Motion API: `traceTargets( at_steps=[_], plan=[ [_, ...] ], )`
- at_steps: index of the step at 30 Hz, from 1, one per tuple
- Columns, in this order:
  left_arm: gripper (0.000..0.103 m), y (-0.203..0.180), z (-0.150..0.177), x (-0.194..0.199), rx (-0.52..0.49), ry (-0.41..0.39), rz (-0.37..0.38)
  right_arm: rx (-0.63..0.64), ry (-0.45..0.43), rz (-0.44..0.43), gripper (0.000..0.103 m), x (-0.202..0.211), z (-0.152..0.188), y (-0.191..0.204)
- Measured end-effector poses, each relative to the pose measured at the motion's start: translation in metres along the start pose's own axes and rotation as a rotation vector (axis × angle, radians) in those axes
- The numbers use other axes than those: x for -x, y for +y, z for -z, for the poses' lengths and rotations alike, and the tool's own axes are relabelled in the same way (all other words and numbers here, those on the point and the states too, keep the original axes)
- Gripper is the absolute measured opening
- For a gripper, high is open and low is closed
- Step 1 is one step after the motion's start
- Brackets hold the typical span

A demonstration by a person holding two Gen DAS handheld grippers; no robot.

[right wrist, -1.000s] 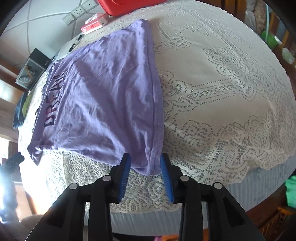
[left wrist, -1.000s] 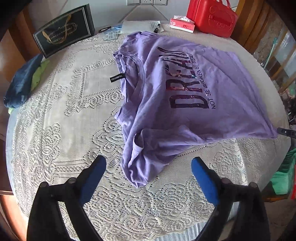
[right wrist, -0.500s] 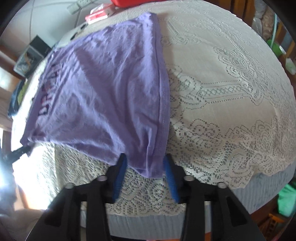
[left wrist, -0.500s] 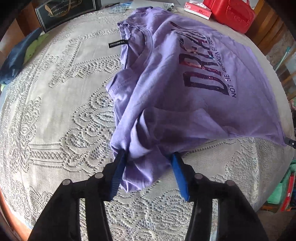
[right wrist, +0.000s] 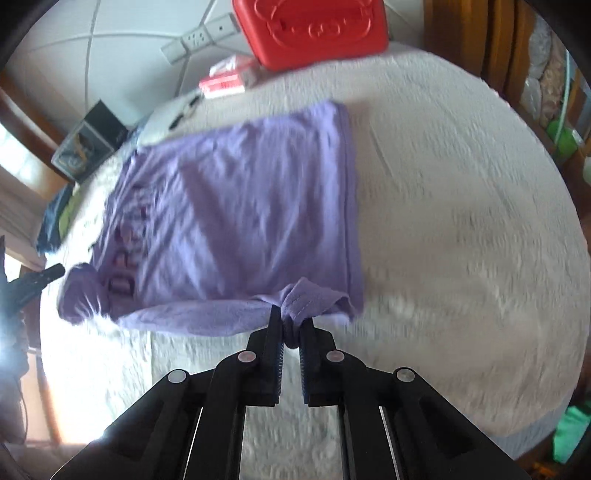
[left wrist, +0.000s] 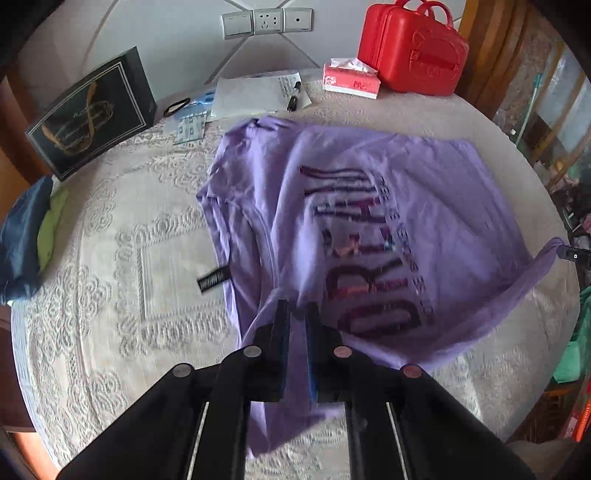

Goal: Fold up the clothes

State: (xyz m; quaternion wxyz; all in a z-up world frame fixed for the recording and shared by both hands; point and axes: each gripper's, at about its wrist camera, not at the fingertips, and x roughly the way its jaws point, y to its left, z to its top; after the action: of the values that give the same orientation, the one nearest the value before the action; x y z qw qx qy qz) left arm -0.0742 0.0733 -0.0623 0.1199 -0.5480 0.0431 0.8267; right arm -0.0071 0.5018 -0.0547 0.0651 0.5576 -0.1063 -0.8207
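A purple T-shirt point(left wrist: 369, 206) with dark lettering lies on the lace-covered round table point(left wrist: 110, 280). My left gripper point(left wrist: 297, 314) is shut on the shirt's near sleeve edge and holds it lifted above the cloth. In the right wrist view the same shirt point(right wrist: 240, 206) spreads away from me. My right gripper point(right wrist: 291, 325) is shut on the bunched near hem corner and holds it raised. The near edge of the shirt hangs taut between the two grippers. The right gripper's tip shows at the far right of the left wrist view point(left wrist: 574, 254).
A red case point(left wrist: 413, 48), a tissue box point(left wrist: 351, 79), papers with a marker point(left wrist: 258, 96) and a black gift bag point(left wrist: 92, 114) stand along the table's far edge. Blue and green clothes point(left wrist: 26, 236) lie at the left edge. Wall sockets point(left wrist: 266, 22) are behind.
Both grippers have closed on the shirt, the left on the sleeve and the right on the hem corner, and have lifted the near edge up off the table.
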Motion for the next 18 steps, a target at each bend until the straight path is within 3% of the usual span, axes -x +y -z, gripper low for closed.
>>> traceTargets(
  at_steps=[2,4,6,7,8,13,16,18],
  plan=[
    [0.009,0.009,-0.019,-0.019,0.037,0.032,0.030,-0.017,-0.019,0.005,0.012,-0.007,-0.024,-0.005],
    [0.010,0.014,-0.024,-0.027,0.059,0.060,0.026,-0.043,-0.042,0.024,0.027,-0.010,-0.037,-0.010],
    [0.032,0.017,-0.019,-0.024,0.069,0.064,0.040,-0.069,-0.070,0.045,0.044,-0.007,-0.044,-0.011],
    [0.057,0.019,-0.012,-0.022,0.071,0.061,0.035,-0.074,-0.085,0.043,0.048,-0.007,-0.042,-0.009],
    [0.073,0.021,-0.003,-0.021,0.076,0.062,0.030,-0.080,-0.095,0.041,0.051,-0.004,-0.040,-0.012],
    [0.075,0.036,0.027,-0.030,0.133,0.082,-0.004,-0.107,-0.056,0.011,0.051,-0.008,-0.020,-0.024],
    [0.067,0.039,0.029,-0.045,0.144,0.092,-0.011,-0.116,-0.015,-0.010,0.033,-0.021,-0.014,-0.026],
    [0.066,0.040,0.028,-0.057,0.147,0.100,-0.013,-0.115,-0.004,-0.015,0.031,-0.030,-0.013,-0.023]
  ],
)
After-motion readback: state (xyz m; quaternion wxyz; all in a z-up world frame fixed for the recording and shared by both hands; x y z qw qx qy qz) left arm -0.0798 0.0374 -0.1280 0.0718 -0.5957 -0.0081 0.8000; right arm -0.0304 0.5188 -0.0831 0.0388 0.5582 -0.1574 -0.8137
